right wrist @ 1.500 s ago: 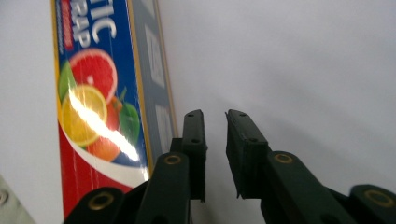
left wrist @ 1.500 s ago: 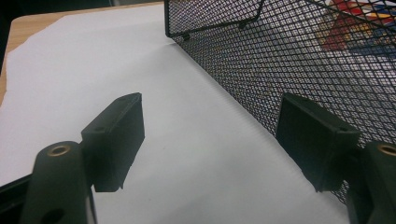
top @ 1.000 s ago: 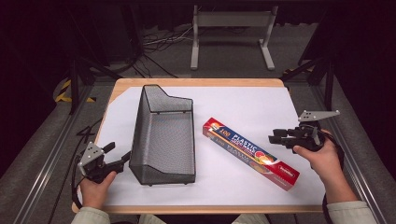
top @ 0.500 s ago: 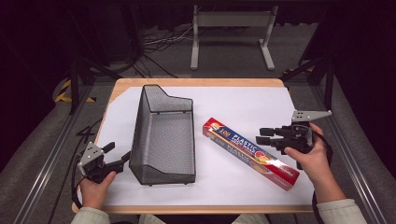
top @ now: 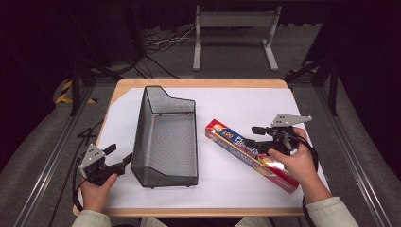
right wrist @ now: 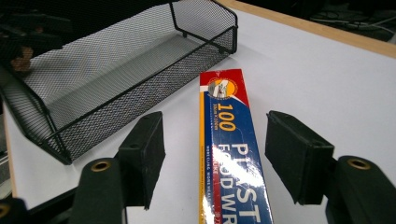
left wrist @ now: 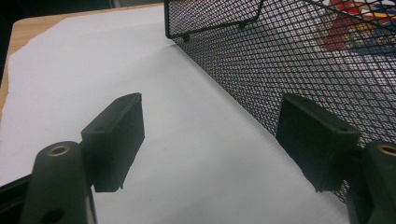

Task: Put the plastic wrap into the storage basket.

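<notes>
While my right gripper (top: 257, 135) hung over the long box of plastic food wrap (top: 250, 153), its two flat black jaws stood wide apart, one on each side of the box's glossy top face, gripping nothing. In the right gripper view the box (right wrist: 231, 158) ran up between the jaws: a slim rectangular carton, blue along its length with a yellow stripe, a red end, and white lettering under a shine of reflected light. It lay flat and slantwise on the right half of the white paper sheet (top: 246, 101), its red end towards the basket, its other end near my right hand (top: 295, 161).

The black wire-mesh basket (top: 165, 137) sat left of centre, a long trough of fine diamond mesh with a thin rod rim, taller at its far end and stepped lower along its right side. The paper covered a pale wooden table (top: 198, 83) whose edge showed at the far side.

My left gripper (top: 118, 158) was at the near left, just beside the basket's near left corner, jaws spread wide and empty. In the left gripper view one matte rectangular pad overlapped the mesh wall (left wrist: 280, 56); whether it touched I could not tell.
</notes>
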